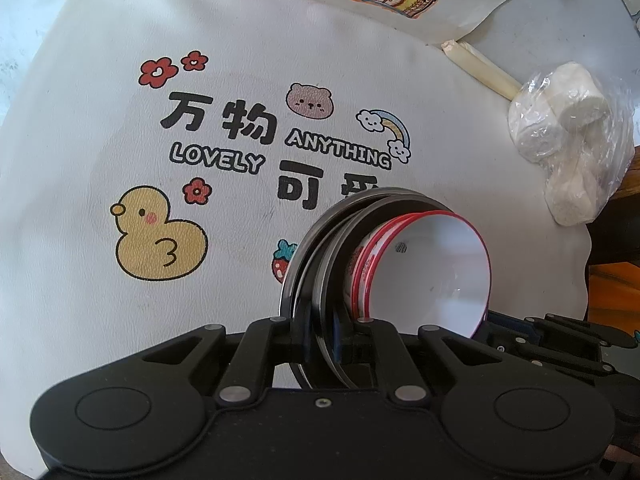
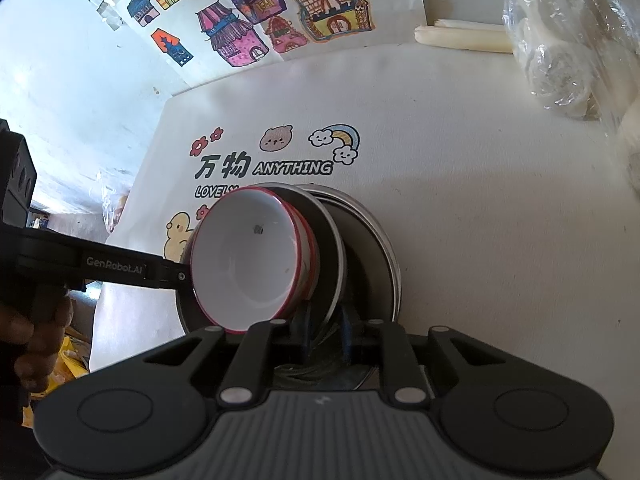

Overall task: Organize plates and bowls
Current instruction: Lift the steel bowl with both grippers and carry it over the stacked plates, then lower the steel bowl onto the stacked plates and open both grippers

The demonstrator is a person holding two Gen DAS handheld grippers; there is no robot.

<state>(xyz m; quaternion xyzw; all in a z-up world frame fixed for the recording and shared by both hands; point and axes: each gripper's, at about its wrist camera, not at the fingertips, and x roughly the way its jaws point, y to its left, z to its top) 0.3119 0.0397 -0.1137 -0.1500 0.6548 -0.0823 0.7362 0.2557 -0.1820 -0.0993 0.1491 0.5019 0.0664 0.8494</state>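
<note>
A stack of two metal plates (image 1: 316, 264) with two nested white, red-rimmed bowls (image 1: 432, 272) on top hangs above the printed mat (image 1: 100, 140). My left gripper (image 1: 322, 336) is shut on the plates' near rim. In the right wrist view the same plates (image 2: 356, 256) and bowls (image 2: 248, 264) show, and my right gripper (image 2: 326, 332) is shut on the opposite rim of the plates. The left gripper's arm (image 2: 116, 270) reaches the stack from the left.
A clear plastic bag of white lumps (image 1: 572, 140) lies at the mat's right edge, with pale sticks (image 1: 480, 68) behind it. Sheets of coloured house drawings (image 2: 256, 24) lie at the back. The table edge drops off at the right (image 1: 616, 240).
</note>
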